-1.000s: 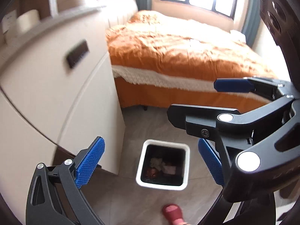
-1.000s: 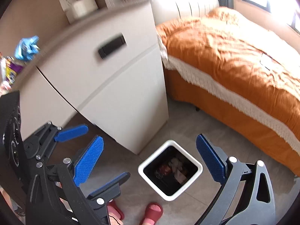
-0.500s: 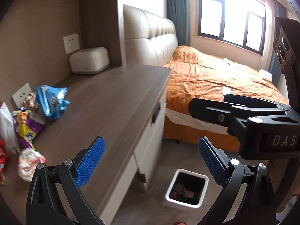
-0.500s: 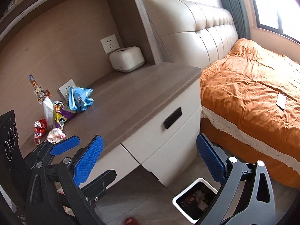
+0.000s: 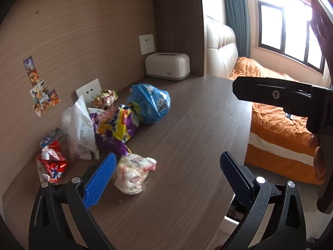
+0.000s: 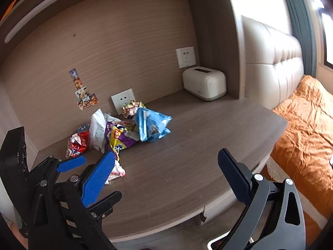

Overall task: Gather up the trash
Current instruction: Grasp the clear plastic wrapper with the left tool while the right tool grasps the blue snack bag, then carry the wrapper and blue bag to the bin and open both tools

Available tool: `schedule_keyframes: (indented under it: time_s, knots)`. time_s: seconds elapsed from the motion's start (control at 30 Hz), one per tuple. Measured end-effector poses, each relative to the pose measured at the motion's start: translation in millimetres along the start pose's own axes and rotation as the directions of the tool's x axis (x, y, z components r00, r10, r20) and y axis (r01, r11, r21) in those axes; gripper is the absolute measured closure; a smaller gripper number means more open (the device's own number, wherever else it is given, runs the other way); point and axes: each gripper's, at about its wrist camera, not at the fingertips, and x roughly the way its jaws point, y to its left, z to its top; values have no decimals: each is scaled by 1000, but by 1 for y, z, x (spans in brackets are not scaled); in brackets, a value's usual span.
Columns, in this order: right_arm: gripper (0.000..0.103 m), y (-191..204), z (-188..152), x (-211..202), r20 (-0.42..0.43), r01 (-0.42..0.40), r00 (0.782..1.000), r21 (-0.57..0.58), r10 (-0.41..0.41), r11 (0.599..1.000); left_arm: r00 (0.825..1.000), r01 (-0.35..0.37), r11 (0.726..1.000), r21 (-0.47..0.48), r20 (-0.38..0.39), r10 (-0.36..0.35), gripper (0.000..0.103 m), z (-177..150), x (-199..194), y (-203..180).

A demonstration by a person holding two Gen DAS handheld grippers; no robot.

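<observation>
A heap of snack wrappers lies on the wooden desk (image 5: 187,145) by the wall: a blue bag (image 5: 149,104), a purple-and-yellow bag (image 5: 116,127), a white plastic bag (image 5: 80,125), a red wrapper (image 5: 52,164) and a crumpled white-and-pink wrapper (image 5: 133,173) nearest me. My left gripper (image 5: 166,177) hovers open just right of that white-and-pink wrapper, holding nothing. My right gripper (image 6: 166,173) is open and empty above the desk front; its view shows the same blue bag (image 6: 153,125) and red wrapper (image 6: 77,143). A corner of the white bin (image 6: 216,244) peeks in below.
A cream tissue box (image 5: 167,66) stands at the desk's back corner under a wall socket (image 5: 147,44). A second socket (image 5: 88,90) sits behind the heap. The orange bed (image 5: 276,125) lies to the right, beyond the desk edge. Stickers (image 5: 41,89) mark the wall.
Both grippers have swung up from over the floor bin to the desk top and moved closer to the wrapper heap. Both stayed open and empty.
</observation>
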Motion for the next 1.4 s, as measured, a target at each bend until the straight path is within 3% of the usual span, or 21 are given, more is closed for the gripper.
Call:
schedule_keyframes:
  time_s: [0.13, 0.47, 0.63, 0.8, 0.93, 0.97, 1.03, 1.07, 1.23, 1.4]
  knots:
    - [4, 18, 5, 26, -28, -2, 1000, -35, 1, 999, 999, -10, 1000, -15, -35, 10, 5, -9, 16, 22]
    - [4, 37, 14, 90, -83, 22, 996, -65, -27, 998, 988, 91, 995, -49, -124, -97, 5, -19, 52, 56]
    - [4, 34, 26, 124, -103, 48, 993, -54, -54, 997, 969, 185, 983, -11, -167, -184, 5, -20, 68, 56]
    - [4, 29, 32, 161, -139, 86, 986, -53, -93, 995, 949, 242, 970, -30, -201, -243, 6, -16, 83, 61]
    - [4, 20, 37, 182, -158, 83, 984, -20, -85, 996, 939, 259, 965, -46, -223, -263, 33, -14, 92, 63]
    - [8, 18, 37, 187, -158, 75, 984, -12, -76, 997, 938, 262, 964, -41, -223, -264, 39, -13, 93, 63]
    - [34, 16, 37, 192, -162, 51, 986, 2, -50, 999, 942, 252, 968, -15, -227, -248, 42, -11, 96, 61]
    - [39, 15, 38, 193, -157, 45, 987, 7, -43, 999, 944, 243, 970, -2, -228, -237, 43, -11, 96, 59]
    - [45, 10, 38, 185, -141, 24, 990, 49, -17, 999, 954, 207, 978, 16, -224, -198, 45, -10, 94, 52]
    - [46, 3, 46, 148, -73, 23, 997, 70, -18, 997, 957, 202, 979, -9, -212, -199, 45, -2, 81, 49]
